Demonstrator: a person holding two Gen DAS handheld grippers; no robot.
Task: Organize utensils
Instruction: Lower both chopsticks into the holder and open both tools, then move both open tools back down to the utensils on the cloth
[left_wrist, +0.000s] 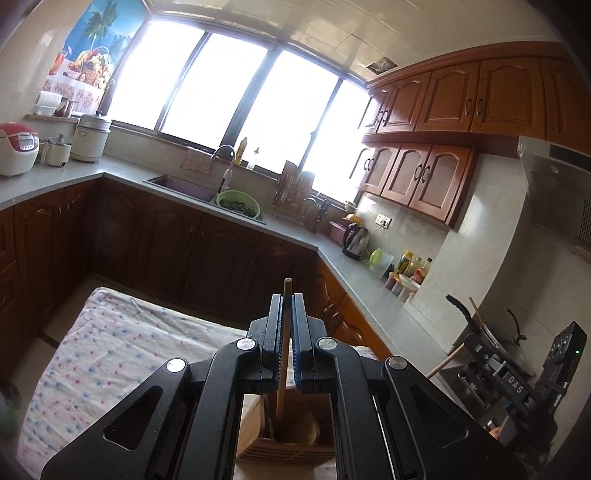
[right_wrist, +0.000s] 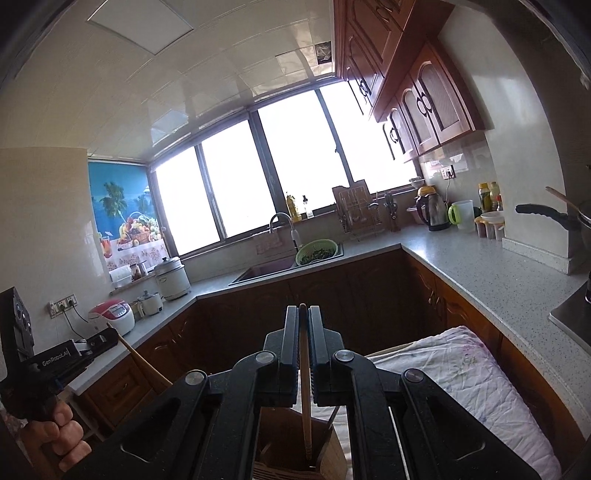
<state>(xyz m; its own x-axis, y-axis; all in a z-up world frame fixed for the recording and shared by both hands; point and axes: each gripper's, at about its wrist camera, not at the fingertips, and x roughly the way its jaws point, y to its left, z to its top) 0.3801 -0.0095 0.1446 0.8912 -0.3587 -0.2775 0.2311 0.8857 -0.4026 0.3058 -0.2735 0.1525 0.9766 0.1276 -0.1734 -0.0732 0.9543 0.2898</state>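
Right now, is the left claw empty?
No, the left claw is shut on a wooden stick above the holder.

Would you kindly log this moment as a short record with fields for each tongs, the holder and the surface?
left tongs: shut on a wooden utensil handle
right tongs: shut on a second wooden handle
wooden holder: slatted box below both tongs; both handles reach down into it
surface: floral cloth over a low table
hand: grips the left tongs' body
background: sink with green colander, kettle
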